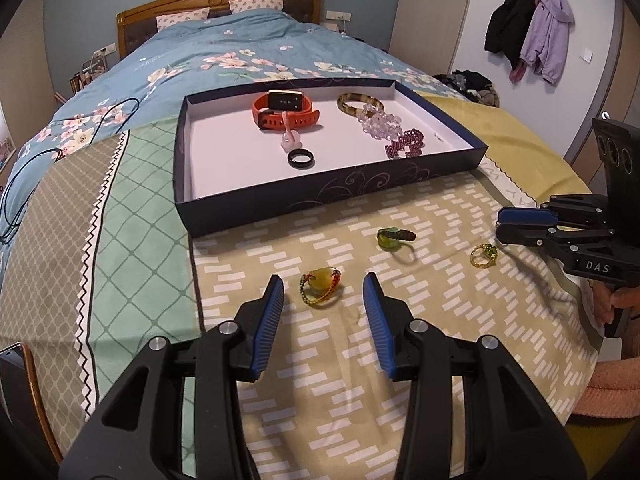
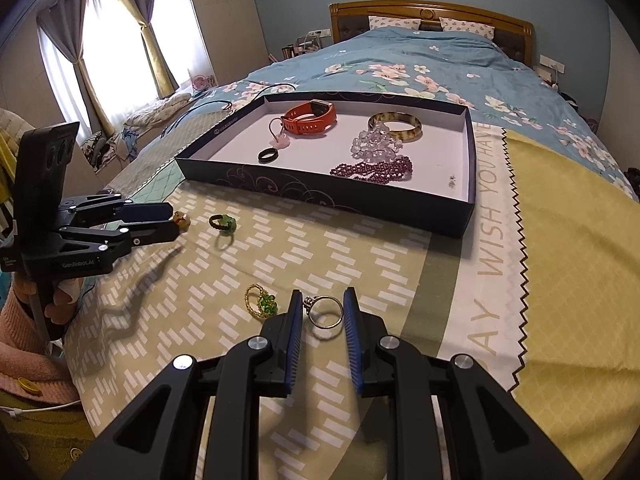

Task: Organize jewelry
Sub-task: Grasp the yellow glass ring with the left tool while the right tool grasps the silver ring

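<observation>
A dark box tray (image 1: 320, 196) (image 2: 400, 208) on the bed holds an orange watch (image 1: 286, 114), bracelets (image 1: 360, 102), bead strings (image 1: 404, 144) and a black ring (image 1: 301, 159). My left gripper (image 1: 323, 294) is open with an amber pendant on a beaded cord (image 1: 320, 286) lying between its fingertips on the blanket. My right gripper (image 2: 322, 308) is open around a silver ring (image 2: 326, 312), fingers close beside it. A green beaded ring (image 2: 262, 302) (image 1: 483, 255) lies just left of it. A green ring with dark band (image 1: 390, 238) (image 2: 224, 222) lies farther off.
The patterned blanket (image 1: 360, 360) covers the bed's foot, with a yellow cloth (image 2: 580, 280) at right. A black cable (image 1: 24, 184) lies on the blue floral quilt at left. A phone edge (image 1: 16, 380) shows at the near left. Coats (image 1: 532, 28) hang on the wall.
</observation>
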Available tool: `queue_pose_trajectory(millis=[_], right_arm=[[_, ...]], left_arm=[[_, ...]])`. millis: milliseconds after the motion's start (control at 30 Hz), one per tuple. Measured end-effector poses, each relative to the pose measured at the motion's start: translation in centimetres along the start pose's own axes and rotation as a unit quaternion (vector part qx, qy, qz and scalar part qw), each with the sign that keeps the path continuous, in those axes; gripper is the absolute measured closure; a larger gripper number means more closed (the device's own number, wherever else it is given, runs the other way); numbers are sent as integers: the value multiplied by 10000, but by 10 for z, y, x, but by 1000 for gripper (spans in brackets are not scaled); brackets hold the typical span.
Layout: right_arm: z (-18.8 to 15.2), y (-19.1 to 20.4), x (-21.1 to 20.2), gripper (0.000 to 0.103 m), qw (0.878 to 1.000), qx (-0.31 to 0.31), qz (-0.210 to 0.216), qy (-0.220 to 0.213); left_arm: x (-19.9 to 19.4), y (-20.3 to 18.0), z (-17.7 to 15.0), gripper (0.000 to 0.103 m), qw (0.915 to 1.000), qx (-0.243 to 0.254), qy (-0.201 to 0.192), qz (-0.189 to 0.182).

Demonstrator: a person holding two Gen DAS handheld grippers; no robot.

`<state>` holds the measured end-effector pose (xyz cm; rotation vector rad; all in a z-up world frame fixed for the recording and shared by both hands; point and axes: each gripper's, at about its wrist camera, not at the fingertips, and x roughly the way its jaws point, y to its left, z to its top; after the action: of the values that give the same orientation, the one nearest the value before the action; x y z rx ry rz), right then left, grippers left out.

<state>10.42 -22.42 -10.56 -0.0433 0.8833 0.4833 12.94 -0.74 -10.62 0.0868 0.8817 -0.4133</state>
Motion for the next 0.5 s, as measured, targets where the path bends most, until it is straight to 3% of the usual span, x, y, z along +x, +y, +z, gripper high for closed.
queue_pose_trajectory(millis=[167, 400, 500], right_arm=[[0, 0, -1, 84, 10000, 16, 6, -11], [1, -1, -1, 84, 10000, 21, -1, -22], [1, -1, -1, 84, 10000, 7, -17, -29]], left_arm=[[6, -1, 3, 64, 10000, 1, 80, 6], [9, -2, 4, 82, 9999, 29, 102, 94], [9, -3, 5, 83, 9999, 42, 96, 117]])
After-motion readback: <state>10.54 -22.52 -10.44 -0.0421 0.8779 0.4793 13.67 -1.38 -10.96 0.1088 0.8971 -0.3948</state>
